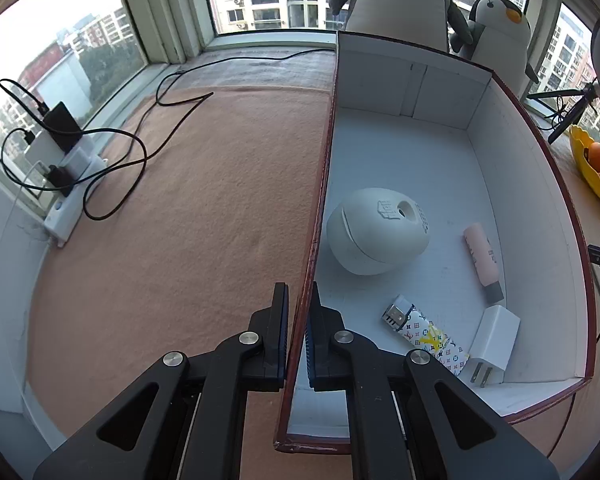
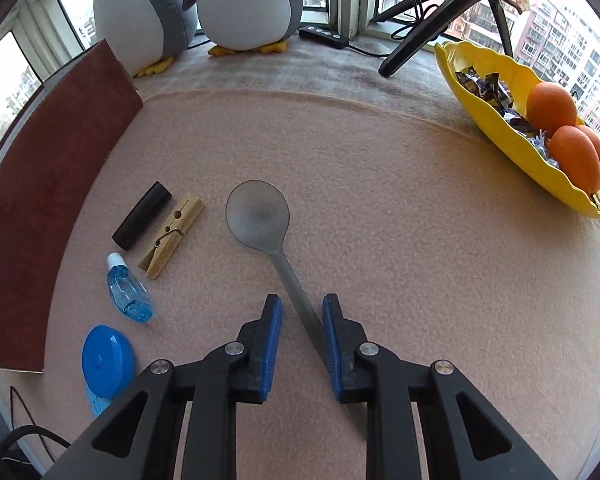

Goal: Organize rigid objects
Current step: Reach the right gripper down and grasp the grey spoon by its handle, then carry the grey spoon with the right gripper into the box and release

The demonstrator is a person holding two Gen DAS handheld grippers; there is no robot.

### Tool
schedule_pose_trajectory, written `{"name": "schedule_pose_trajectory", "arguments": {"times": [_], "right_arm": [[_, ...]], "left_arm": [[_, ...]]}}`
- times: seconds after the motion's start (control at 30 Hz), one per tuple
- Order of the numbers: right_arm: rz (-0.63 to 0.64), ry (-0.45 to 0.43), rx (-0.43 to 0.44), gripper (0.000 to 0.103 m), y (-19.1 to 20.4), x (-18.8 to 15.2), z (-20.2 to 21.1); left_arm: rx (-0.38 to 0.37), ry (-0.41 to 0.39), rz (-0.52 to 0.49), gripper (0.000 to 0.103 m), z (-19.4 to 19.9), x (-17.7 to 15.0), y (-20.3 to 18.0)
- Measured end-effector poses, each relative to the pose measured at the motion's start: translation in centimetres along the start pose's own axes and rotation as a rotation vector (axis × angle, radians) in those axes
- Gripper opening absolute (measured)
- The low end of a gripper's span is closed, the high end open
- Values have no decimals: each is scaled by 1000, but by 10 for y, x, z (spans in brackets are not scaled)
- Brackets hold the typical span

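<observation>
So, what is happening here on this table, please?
A person is sorting small objects into a white-lined box, with a gripper in each hand. The left gripper is clamped on the box's side wall, steadying it. Inside lie a white egg-shaped device, a pink tube, a patterned lighter and a white charger. The right gripper straddles the handle of a grey spoon on the mat; its pads do not yet visibly pinch it. A clothespin, a blue bottle, a black cylinder and a blue disc wait nearby.
</observation>
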State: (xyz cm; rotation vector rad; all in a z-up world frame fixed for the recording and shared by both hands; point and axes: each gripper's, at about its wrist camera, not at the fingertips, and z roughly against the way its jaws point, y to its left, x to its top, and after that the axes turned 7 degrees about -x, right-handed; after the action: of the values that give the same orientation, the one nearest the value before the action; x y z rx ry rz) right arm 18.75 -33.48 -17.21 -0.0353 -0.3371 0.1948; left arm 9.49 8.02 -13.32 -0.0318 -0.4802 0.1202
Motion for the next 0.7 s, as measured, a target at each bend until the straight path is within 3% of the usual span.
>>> {"name": "schedule_pose_trajectory", "arguments": {"times": [0.27, 0.7], "right_arm": [[-20, 5, 12, 7, 3, -4, 3], [-107, -86, 13, 7, 7, -16, 40]], "left_arm": [[-3, 0, 2, 6, 0, 0, 0], [-17, -3, 7, 6, 0, -1, 3]]}}
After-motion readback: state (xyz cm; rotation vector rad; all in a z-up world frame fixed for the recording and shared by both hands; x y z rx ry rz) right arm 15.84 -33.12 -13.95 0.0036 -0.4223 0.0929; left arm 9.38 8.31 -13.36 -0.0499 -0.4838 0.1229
